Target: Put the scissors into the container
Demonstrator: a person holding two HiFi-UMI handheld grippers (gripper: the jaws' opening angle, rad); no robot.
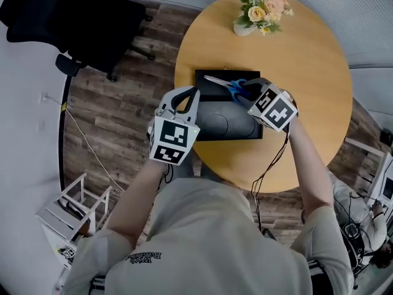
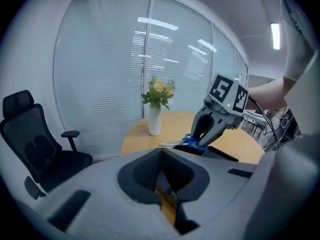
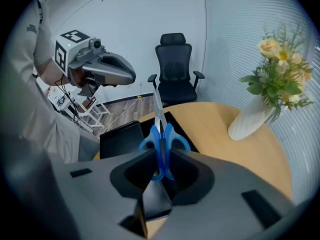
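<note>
The step in hand looks like lowering and releasing. The right gripper [image 1: 250,92] has its jaws closed tight on the scissors [image 3: 161,134], pinching them at the handle loops, with the blades running straight out ahead of the jaws. The scissors hang in the air just above the container [image 1: 199,86], which lies directly below and ahead of that gripper. To do it well, tip the blade tips down so they clear the near wall, bring the handles low over the black floor, then part the jaws only once the scissors are nearly resting.

The scissors have bright blue handles and slim silver blades, closed together.

The left gripper [image 1: 191,97] waits beside the right gripper, its jaws together on nothing. A flat black piece [image 1: 227,125] under the right gripper may be the lid.
</note>
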